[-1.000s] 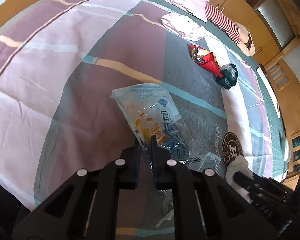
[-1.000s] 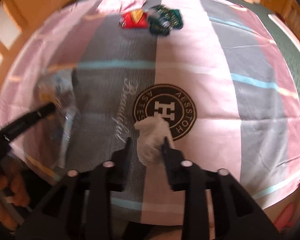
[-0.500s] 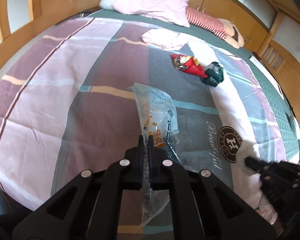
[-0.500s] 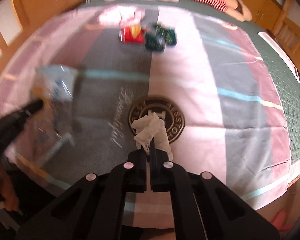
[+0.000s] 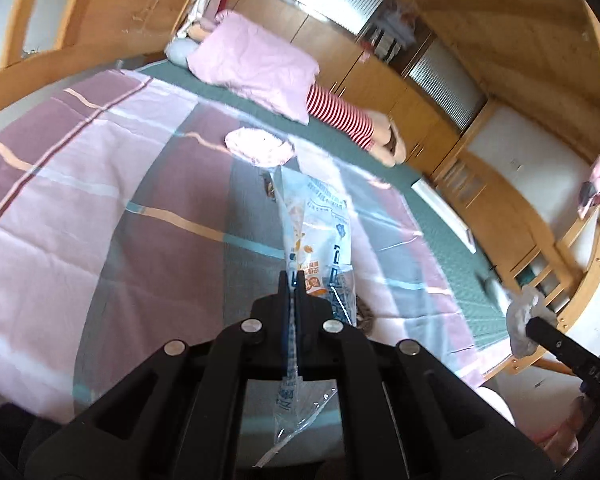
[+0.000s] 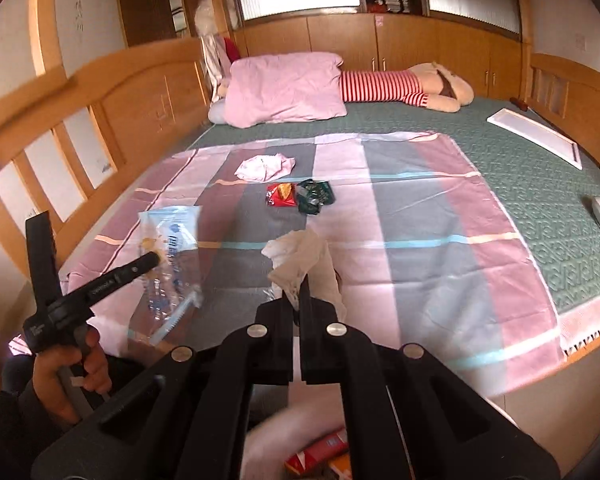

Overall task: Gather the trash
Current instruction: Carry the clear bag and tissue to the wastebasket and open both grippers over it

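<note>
A wood-panelled bedroom holds a wide bed (image 6: 520,168) with a green quilted cover, a pink, grey and maroon striped sheet (image 6: 420,216) spread over its near part. The left gripper (image 5: 292,280) is clamped on a clear plastic bag (image 5: 320,220) with blue and orange print; the lettering is too blurred and crumpled to read, and the bag's lower end trails out of sight behind the gripper body. The right gripper (image 6: 303,286) is pinched shut on a crumpled white tissue (image 6: 300,256), held above the sheet's near edge. Farther off on the sheet lie a red snack wrapper (image 6: 280,195) and a dark green wrapper (image 6: 315,196), touching, their labels illegible. At the bottom edge a red package (image 6: 320,452) is cut off.
</note>
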Action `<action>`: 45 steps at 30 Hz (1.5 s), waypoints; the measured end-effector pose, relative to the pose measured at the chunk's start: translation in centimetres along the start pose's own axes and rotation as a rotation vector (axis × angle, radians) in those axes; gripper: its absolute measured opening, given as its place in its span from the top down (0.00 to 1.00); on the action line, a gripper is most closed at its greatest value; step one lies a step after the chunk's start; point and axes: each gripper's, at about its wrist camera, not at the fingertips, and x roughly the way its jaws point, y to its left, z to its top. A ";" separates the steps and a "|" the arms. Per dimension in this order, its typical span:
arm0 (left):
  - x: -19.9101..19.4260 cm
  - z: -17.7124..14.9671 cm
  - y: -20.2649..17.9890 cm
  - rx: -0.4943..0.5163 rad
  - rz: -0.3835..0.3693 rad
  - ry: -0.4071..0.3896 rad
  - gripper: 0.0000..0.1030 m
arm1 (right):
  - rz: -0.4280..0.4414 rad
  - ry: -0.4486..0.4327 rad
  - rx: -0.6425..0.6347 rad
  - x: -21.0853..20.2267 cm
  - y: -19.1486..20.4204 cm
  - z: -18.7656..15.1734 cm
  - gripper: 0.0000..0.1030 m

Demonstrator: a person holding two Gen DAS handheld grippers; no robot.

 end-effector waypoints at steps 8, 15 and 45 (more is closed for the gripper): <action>-4.8 -3.1 -6.4 0.165 -0.024 0.002 0.97 | -0.042 0.085 0.040 -3.2 -3.5 -4.8 0.97; -7.4 -5.3 -10.8 0.250 -0.117 0.016 0.97 | -0.047 0.287 0.072 -2.2 -4.5 -9.1 0.95; -5.5 -16.3 -21.0 0.618 -0.447 0.270 0.39 | -0.106 -0.141 0.342 -13.3 -11.0 -7.1 0.50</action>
